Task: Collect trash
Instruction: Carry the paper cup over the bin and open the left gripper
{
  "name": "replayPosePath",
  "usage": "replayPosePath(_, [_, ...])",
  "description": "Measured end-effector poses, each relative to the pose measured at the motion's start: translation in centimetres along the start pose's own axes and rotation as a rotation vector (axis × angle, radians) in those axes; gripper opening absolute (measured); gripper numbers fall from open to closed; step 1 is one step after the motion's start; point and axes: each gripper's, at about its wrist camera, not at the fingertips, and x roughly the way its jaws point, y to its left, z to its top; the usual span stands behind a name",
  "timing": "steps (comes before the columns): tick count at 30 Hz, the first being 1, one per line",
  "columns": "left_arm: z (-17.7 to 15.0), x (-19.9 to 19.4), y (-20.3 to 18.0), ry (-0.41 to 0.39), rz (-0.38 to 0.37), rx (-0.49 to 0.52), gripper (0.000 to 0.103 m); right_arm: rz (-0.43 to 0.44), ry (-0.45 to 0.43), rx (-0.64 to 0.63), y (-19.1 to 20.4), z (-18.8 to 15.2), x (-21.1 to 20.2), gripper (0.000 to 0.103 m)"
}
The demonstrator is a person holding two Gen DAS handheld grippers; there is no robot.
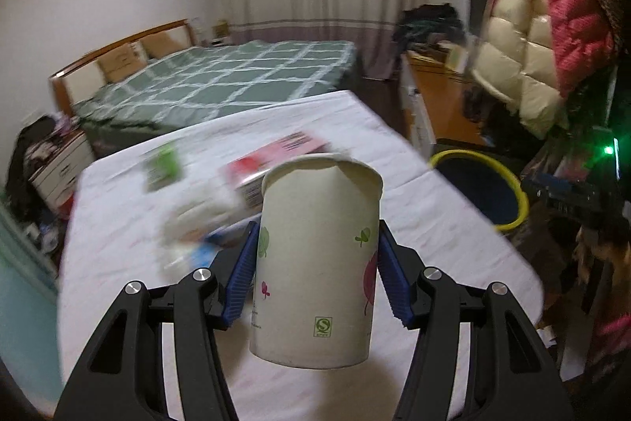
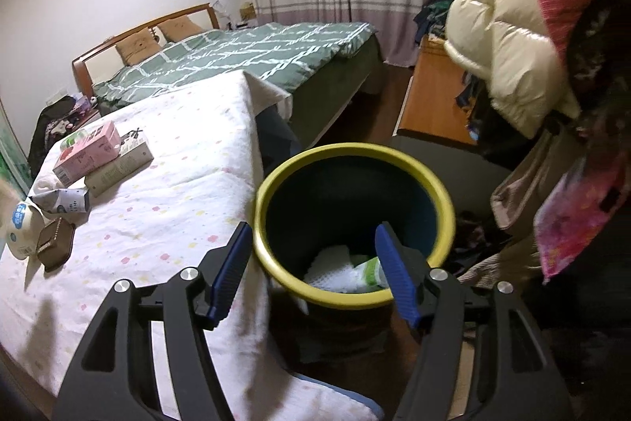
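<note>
Above the table [image 1: 453, 223], the left gripper [image 1: 317, 235] clamps a paper cup [image 1: 315, 263] upright between its blue pads, clear of the cloth. The right gripper [image 2: 313, 235] hangs over the yellow-rimmed bin [image 2: 276, 184] beside the table, jaws apart and empty. In the bin lie white and green scraps [image 2: 347, 273]. A pink box [image 2: 86, 148] sits on the table

Floral-clothed table [image 2: 177, 192] with cartons [image 2: 88, 150]

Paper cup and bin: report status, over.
Left gripper shut on paper cup, above table. Right gripper open, empty, over yellow-rimmed bin. Nothing in the way.
</note>
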Motion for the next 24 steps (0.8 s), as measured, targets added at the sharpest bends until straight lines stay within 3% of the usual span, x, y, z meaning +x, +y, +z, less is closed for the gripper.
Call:
replayPosePath(12, [7.3, 11.8, -15.3, 0.061, -0.22, 0.169, 0.058, -0.078, 0.01, 0.077, -6.1, -2.0, -2.0, 0.063])
replayPosePath(24, [9.4, 21.6, -25.7, 0.197, -0.302, 0.234, 0.063, -0.096, 0.032, 0.14, -9.5, -3.1, -1.2, 0.063])
